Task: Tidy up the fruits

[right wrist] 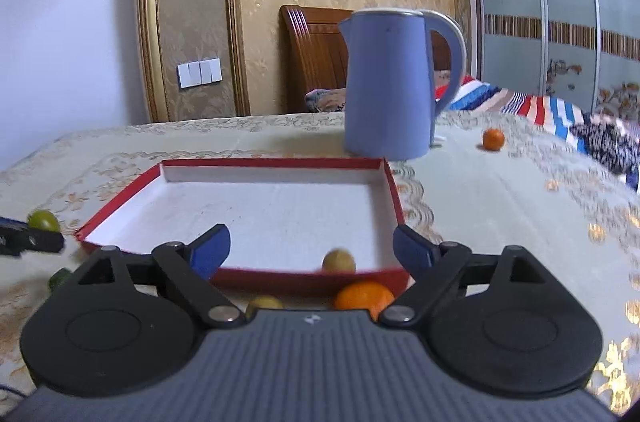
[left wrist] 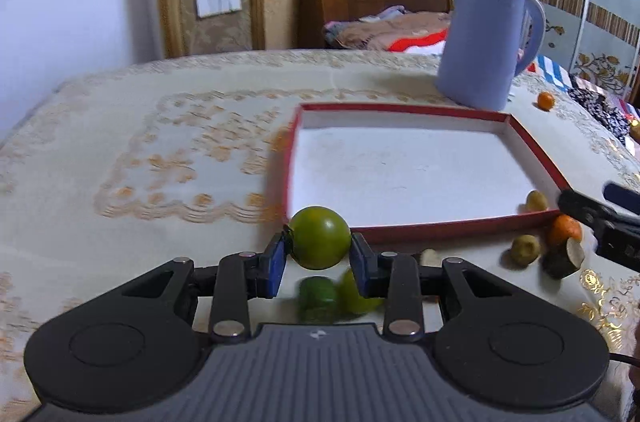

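My left gripper (left wrist: 319, 254) is shut on a green tomato (left wrist: 319, 237), held above the table just before the near left corner of the red-rimmed white tray (left wrist: 424, 232). The tomato also shows in the right wrist view (right wrist: 43, 220). One yellow-green fruit (left wrist: 536, 200) lies inside the tray at its near right corner (right wrist: 338, 261). My right gripper (right wrist: 311, 252) is open and empty over the tray's near edge (right wrist: 304, 280). An orange (right wrist: 364, 297) and a yellow-green fruit (right wrist: 264, 302) lie just under it, outside the tray.
A blue kettle (right wrist: 386, 84) stands behind the tray. A small orange (right wrist: 493, 139) lies to its right. Green fruit pieces (left wrist: 320, 298) lie under my left gripper. A cut brown piece (left wrist: 565, 257) lies by the orange (left wrist: 565, 228). A bed is beyond the table.
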`<state>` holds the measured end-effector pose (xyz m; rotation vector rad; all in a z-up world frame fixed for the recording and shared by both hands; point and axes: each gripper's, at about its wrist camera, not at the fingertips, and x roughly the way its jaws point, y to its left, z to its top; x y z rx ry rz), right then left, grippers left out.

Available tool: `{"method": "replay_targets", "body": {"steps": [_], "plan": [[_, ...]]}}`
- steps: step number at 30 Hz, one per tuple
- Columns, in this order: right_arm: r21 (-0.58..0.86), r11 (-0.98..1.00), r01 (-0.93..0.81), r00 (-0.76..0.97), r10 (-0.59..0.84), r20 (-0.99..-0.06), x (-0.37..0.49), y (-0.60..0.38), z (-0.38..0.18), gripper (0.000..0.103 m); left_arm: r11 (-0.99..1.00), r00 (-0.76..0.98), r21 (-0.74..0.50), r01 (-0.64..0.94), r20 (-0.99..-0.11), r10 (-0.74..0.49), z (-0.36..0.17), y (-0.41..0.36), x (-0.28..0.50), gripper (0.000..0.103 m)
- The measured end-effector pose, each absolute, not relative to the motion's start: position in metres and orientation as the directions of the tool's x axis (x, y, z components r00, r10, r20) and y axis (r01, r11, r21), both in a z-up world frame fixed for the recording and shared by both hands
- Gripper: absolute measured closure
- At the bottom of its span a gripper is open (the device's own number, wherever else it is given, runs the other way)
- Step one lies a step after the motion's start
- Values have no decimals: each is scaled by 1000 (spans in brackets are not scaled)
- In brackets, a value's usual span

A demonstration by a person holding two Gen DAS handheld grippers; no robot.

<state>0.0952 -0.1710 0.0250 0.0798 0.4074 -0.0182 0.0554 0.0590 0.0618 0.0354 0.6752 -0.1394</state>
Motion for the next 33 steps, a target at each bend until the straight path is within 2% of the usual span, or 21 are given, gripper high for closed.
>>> {"method": "replay_targets", "body": {"steps": [6,9,11,14,17,19,25,28,33], "plan": [[90,995,51,929,-14,-370,64,-177,13,15,983,838,77,168,-536,-102,69,66,38,67],[100,992,71,920,-27,-390,56,-185,6,9,992,837,97,77,-547,-12,52,83,37,66],[113,990,86,915,-33,-402,50,-194,3,7,987,839,157,16,-539,72,40,96,30,66],[128,988,90,926,-36,-376,34,-204,1,2,975,822,213,-64,-542,172,21,114,14,66],[126,989,74,938,-27,-345,20,-203,0,2,989,779,128,-77,-611,140,20,128,13,66],[132,989,65,947,-19,-322,18,-200,4,0,993,792,102,-50,-601,102,34,123,16,66],[122,990,71,958,-34,-284,19,-191,22,0,981,923,194,-1,-377,75,86,67,34,65],[109,989,97,957,-62,-284,18,-190,21,0,978,938,206,-18,-334,87,81,52,58,64],[119,987,109,948,-67,-312,18,-195,13,0,965,901,253,-69,-399,169,39,57,69,64]]}}
